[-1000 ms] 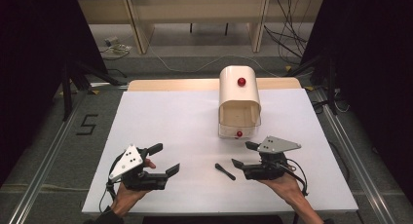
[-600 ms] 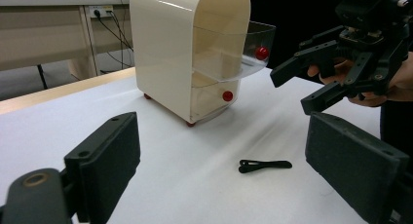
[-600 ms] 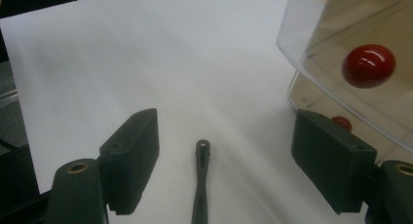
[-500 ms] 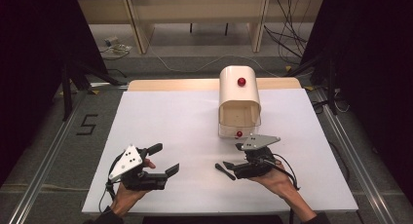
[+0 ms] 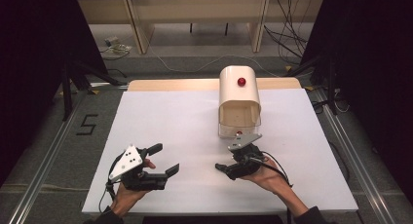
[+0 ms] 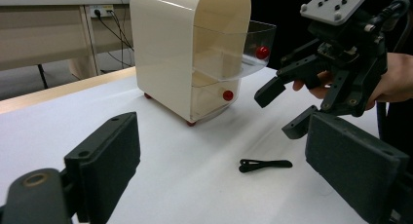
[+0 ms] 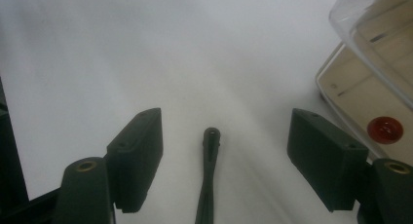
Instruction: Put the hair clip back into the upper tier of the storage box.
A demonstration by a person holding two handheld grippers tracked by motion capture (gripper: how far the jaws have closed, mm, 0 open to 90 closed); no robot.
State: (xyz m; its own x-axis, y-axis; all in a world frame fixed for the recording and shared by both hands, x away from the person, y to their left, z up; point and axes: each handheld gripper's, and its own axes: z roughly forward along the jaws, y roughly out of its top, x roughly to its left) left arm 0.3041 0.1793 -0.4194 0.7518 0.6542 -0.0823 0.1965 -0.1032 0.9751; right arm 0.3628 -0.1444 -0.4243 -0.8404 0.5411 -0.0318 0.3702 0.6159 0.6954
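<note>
A small black clip (image 6: pixel 265 164) lies flat on the white table (image 5: pixel 185 117), in front of a cream mini drawer cabinet (image 5: pixel 237 90) with red knobs. In the right gripper view the clip (image 7: pixel 209 175) lies between the jaws of my right gripper (image 7: pixel 225 121). Those jaws have just been closing a little, and their pads stand clear of the clip. My right gripper (image 5: pixel 225 168) hovers low near the cabinet's front. Held at the near left, my left gripper (image 5: pixel 165 159) is open and empty.
One clear drawer (image 6: pixel 253 44) of the cabinet is pulled out toward me, and a second red-knobbed drawer (image 7: pixel 384 128) sits below it. Shelving and cables lie beyond the table's far edge. The table (image 6: pixel 58 117) is bare to the cabinet's left.
The right gripper has moved left and slightly down, so its jaws now straddle the clip. The left gripper has stayed where it was.
</note>
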